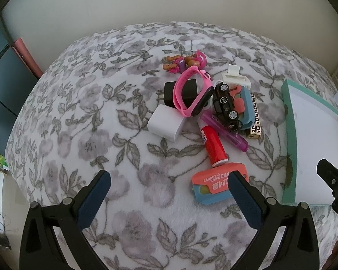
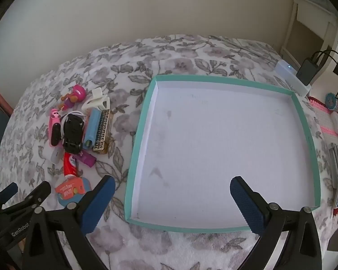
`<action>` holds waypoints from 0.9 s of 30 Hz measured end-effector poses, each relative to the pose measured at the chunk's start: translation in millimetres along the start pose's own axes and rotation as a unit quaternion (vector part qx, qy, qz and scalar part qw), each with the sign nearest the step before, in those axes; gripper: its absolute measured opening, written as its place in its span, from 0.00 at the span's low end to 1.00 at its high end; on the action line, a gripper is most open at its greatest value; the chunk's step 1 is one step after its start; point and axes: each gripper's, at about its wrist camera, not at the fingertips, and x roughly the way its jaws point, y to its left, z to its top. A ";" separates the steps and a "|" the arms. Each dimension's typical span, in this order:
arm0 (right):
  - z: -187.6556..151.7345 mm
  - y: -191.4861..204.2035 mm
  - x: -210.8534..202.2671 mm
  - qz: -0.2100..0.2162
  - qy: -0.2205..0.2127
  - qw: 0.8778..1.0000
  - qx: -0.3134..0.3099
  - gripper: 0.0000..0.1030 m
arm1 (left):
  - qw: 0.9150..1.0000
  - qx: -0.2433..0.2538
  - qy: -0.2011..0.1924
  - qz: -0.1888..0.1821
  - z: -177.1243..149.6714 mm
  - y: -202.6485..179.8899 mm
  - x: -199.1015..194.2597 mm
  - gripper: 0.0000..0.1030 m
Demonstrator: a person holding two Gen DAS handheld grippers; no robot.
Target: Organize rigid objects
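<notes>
Both tongs, left [image 1: 169,193] and right [image 2: 171,199], hang wide open and empty over the bed [image 1: 78,135]. Left of the tray [image 2: 137,135] lies the pile; its nearest piece, the knife case [image 1: 214,185], lies flat, long axis pointing at the tray. Advise gripping across its short width and lifting clear of the red tube [image 1: 214,146].

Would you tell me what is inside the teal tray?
Nothing: the teal tray shows only a bare white floor with faint smudges. Its near right corner is hidden behind the right gripper.
</notes>
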 end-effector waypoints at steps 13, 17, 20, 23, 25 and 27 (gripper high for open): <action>0.0 -1.5 1.5 -0.002 0.003 1.000 0.000 1.00 | 1.000 0.005 0.005 0.001 0.0 -1.3 2.0 1.00; -0.5 0.3 2.1 -0.001 0.001 1.000 -0.001 1.00 | 1.000 0.004 0.006 0.001 -0.9 -1.5 2.6 1.00; -0.7 0.2 2.3 -0.002 0.002 1.000 -0.002 1.00 | 1.000 0.004 0.006 0.001 -1.0 -1.5 2.7 1.00; -1.6 0.1 3.1 -0.002 0.003 1.000 -0.003 1.00 | 1.000 0.006 0.007 0.001 -1.0 -1.8 3.5 1.00; -2.1 -0.2 3.3 -0.003 0.003 1.000 -0.003 1.00 | 1.000 0.006 0.008 0.002 -0.9 -1.9 3.8 1.00; -1.5 0.1 3.4 -0.003 0.002 1.000 -0.003 1.00 | 1.000 0.006 0.008 0.002 -0.8 -1.9 3.9 1.00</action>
